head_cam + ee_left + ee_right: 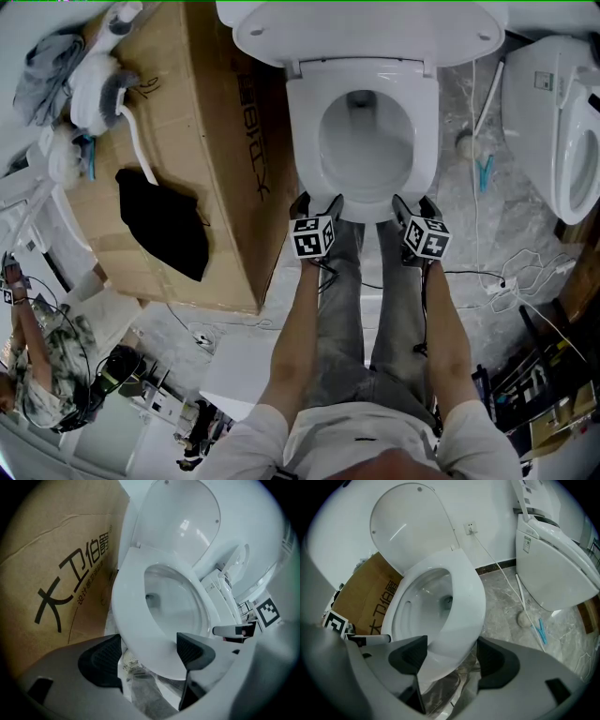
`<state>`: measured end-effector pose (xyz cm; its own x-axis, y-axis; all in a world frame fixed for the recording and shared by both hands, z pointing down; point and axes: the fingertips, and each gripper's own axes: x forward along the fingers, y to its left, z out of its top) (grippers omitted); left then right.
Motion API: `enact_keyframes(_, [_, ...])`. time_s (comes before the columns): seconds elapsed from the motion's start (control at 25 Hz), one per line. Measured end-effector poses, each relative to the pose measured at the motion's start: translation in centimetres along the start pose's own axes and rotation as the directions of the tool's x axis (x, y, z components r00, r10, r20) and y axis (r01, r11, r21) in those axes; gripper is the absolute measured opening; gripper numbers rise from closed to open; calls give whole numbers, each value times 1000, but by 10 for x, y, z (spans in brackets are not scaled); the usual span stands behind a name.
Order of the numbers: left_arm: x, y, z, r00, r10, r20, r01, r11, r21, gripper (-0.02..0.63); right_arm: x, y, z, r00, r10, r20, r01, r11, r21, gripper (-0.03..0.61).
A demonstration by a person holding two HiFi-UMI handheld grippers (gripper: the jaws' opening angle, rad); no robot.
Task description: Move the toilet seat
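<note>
A white toilet stands with its lid [366,28] up against the wall and its seat [306,141] lying down over the bowl. My left gripper [316,208] is at the seat's front left rim and my right gripper [415,208] at its front right. In the left gripper view the seat [136,602] reaches between the open jaws of the left gripper [147,656]. In the right gripper view the seat's [464,597] front edge likewise sits inside the open right gripper [452,660]. Neither pair of pads clamps it.
A large cardboard box [187,141] with a black cloth [164,220] on it stands close on the toilet's left. A second toilet [562,122] is at the right, with white cables [506,281] and a blue item [483,173] on the marble floor. A person [28,375] stands at lower left.
</note>
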<state>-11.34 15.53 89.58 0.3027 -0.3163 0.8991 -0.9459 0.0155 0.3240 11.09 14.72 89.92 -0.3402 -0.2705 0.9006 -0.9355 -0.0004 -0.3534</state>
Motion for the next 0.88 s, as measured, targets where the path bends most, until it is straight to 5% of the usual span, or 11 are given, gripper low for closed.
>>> enact_keyframes(0.88, [-58, -20, 26, 997, 1, 80, 0, 1000, -15, 362, -58, 24, 23, 998, 27, 57, -27, 1000, 0, 344])
